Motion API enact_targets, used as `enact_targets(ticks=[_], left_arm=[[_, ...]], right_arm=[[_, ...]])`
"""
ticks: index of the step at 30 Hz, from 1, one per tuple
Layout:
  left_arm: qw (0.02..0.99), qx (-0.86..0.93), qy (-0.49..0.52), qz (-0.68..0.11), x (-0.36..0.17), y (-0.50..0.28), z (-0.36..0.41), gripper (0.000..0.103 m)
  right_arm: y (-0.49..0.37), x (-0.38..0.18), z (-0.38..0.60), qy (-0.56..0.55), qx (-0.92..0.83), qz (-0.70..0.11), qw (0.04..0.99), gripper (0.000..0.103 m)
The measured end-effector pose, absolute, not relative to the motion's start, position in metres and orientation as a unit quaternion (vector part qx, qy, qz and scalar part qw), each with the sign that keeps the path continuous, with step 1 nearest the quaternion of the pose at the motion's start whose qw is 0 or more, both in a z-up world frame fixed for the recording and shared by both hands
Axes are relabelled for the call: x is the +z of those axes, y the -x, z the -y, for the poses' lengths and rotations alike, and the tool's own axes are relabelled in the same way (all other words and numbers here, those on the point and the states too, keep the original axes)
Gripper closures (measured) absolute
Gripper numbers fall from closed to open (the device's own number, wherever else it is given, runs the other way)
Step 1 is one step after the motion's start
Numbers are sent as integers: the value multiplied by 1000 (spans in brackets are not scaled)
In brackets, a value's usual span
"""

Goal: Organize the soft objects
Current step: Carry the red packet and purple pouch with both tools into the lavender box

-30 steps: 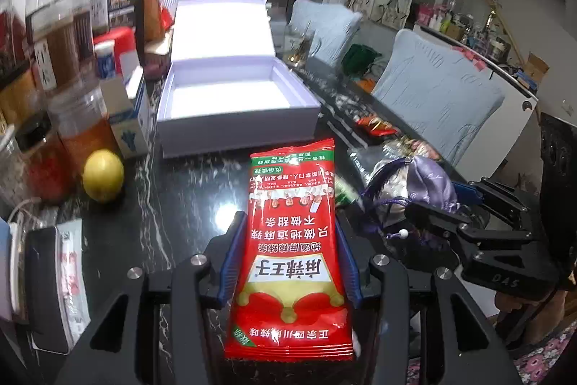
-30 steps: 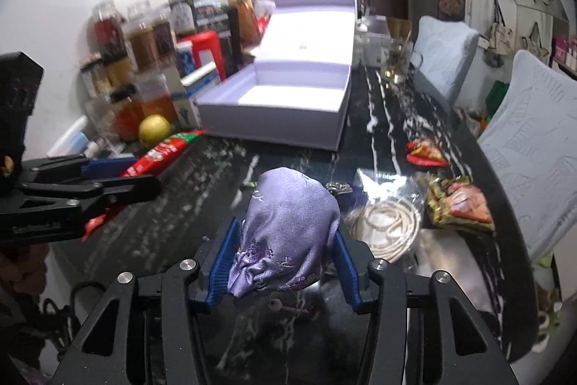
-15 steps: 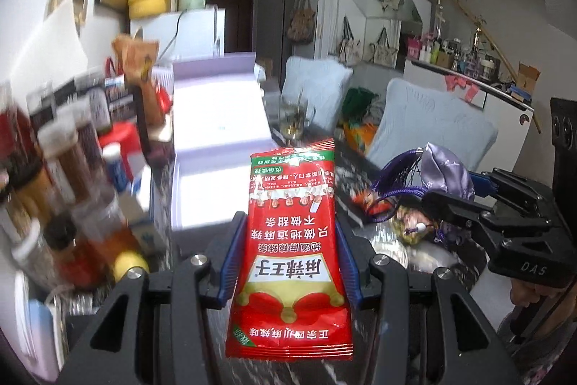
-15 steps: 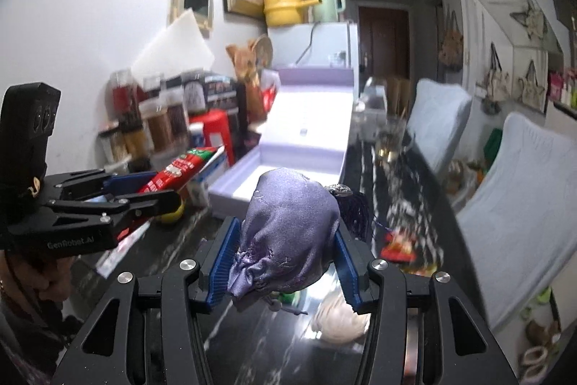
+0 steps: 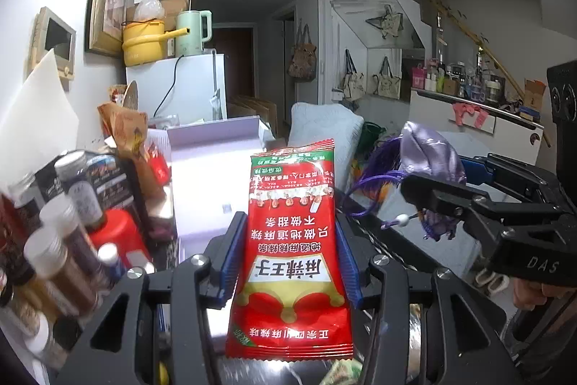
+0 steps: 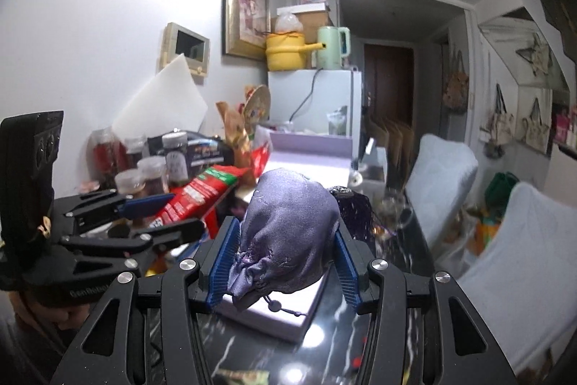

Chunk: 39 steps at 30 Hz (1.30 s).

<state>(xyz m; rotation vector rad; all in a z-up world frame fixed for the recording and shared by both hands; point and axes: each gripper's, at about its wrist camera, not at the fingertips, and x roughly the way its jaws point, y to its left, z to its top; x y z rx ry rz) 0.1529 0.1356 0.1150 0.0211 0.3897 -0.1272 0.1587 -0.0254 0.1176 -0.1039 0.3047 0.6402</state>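
My left gripper (image 5: 290, 233) is shut on a red snack packet (image 5: 292, 240), which stands up between its blue pads, lifted off the table. My right gripper (image 6: 285, 240) is shut on a purple satin drawstring pouch (image 6: 288, 226), also held in the air. Each gripper shows in the other view: the right gripper (image 5: 432, 183) with the pouch (image 5: 429, 157) on the right, the left gripper (image 6: 169, 215) with the packet (image 6: 198, 197) on the left. An open lilac box (image 5: 212, 183) lies ahead on the dark marble table (image 6: 360, 334); its lid stands upright behind it.
Jars and bottles (image 5: 65, 226) crowd the table's left edge under a leaning white board (image 6: 162, 103). A white fridge (image 6: 313, 100) with a yellow pot stands behind the box. Covered chairs (image 6: 512, 248) line the right side. A glass cup (image 6: 393, 208) sits near the box.
Both grippers have risen and tilted up with their loads, so the views now look across the room instead of down at the table. Neither grip has altered.
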Motion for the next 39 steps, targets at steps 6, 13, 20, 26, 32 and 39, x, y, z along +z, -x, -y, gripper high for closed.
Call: enact_targets(ticks=[6, 13, 20, 26, 32, 39], left_arm=[[979, -49, -15, -196, 112, -193, -141, 56], [976, -22, -14, -215, 97, -243, -155, 56], [968, 8, -11, -252, 70, -289, -168, 56], [958, 24, -12, -284, 47, -318, -174, 56], [950, 41, -21, -309, 30, -337, -177, 56], [938, 56, -27, -340, 9, -353, -183, 56]], right_arm=[[-202, 123, 3, 55, 323, -147, 933, 53], [-254, 112, -20, 69, 327, -162, 929, 53], [-301, 90, -39, 79, 328, -196, 921, 53], [-335, 63, -51, 82, 332, -236, 909, 53], [-358, 42, -63, 96, 329, -269, 900, 53], [-375, 20, -77, 114, 324, -300, 890, 53]])
